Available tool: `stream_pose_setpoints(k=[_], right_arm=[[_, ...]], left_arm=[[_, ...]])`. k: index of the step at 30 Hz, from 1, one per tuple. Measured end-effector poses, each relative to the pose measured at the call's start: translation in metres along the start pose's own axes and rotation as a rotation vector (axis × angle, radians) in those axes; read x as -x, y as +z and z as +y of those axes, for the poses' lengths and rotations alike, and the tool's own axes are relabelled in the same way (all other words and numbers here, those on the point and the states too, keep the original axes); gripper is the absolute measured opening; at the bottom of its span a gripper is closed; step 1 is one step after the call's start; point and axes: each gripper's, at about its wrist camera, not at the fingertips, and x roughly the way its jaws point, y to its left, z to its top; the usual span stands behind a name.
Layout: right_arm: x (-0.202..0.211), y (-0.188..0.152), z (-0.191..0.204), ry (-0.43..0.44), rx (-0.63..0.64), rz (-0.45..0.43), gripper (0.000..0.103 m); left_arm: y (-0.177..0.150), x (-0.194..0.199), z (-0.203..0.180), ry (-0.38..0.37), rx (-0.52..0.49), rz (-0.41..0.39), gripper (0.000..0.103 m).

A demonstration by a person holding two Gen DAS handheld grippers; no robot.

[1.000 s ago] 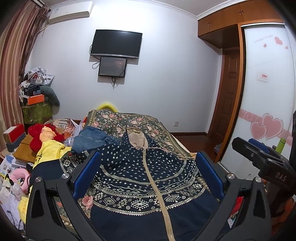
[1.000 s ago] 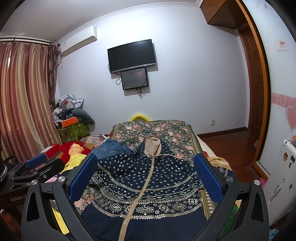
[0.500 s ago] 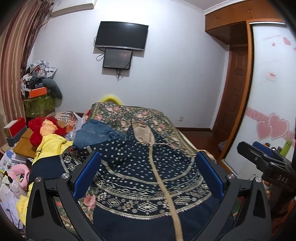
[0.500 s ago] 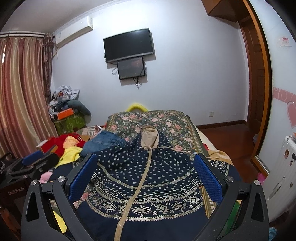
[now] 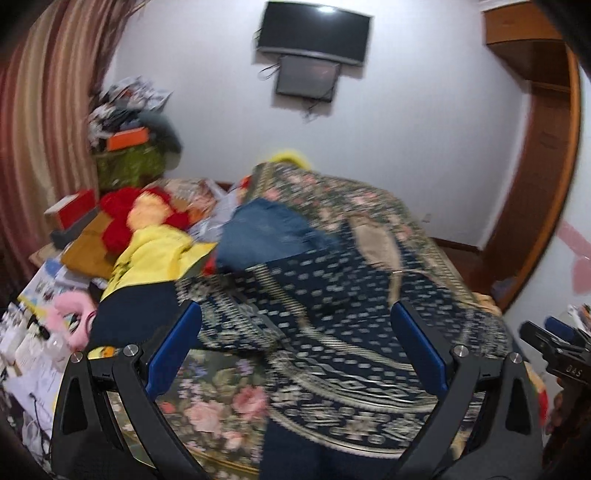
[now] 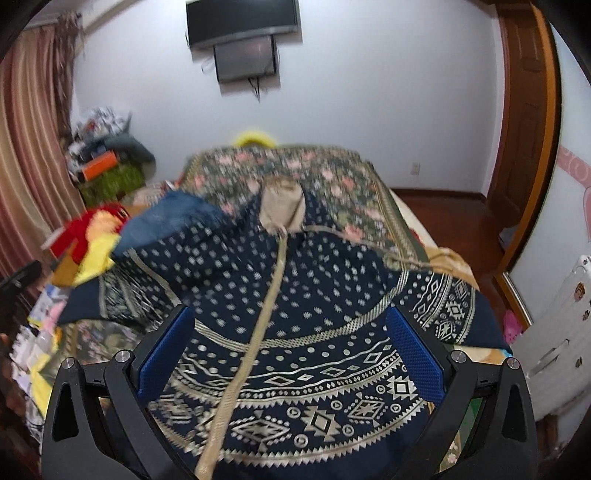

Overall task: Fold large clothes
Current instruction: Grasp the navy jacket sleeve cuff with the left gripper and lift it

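A navy patterned jacket lies flat, zip running near to far, below both wide-open, empty grippers, left nearer its left sleeve, right over the middle.

Navy patterned hooded jacket spread flat on bed, zipped, sleeves outstretched.

Spread on the bed ahead of and below the right gripper: a jacket, hood farthest away. Left of it, jeans; farther left, heaped clothes. Behind the bed, a wall-mounted screen.
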Motion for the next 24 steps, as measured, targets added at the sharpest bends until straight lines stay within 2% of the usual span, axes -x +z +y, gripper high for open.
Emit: stream_pose_setpoints(k=[4,8,11,13,18,24], right_arm=[[-0.037,0.002,0.005,-0.041,0.027,0.088,0.103],[-0.071,0.003,0.015,-0.094,0.086,0.16,0.103],[-0.095,0.004,0.024,-0.133,0.121,0.22,0.103],[-0.111,0.005,0.028,-0.125,0.145,0.273,0.103],[-0.14,0.001,0.031,-0.083,0.148,0.365,0.103],[-0.148,0.005,0.035,-0.056,0.139,0.365,0.102]], left_arm=[[-0.005,-0.029,0.035,0.086,0.036,0.039,0.103],[-0.015,-0.062,0.084,0.164,0.126,0.091,0.103],[-0.023,-0.088,0.119,0.184,0.19,0.148,0.103],[-0.029,-0.103,0.141,0.196,0.248,0.187,0.103],[-0.048,-0.129,0.199,0.2,0.418,0.26,0.103],[-0.073,-0.147,0.255,0.093,0.636,0.335,0.103]])
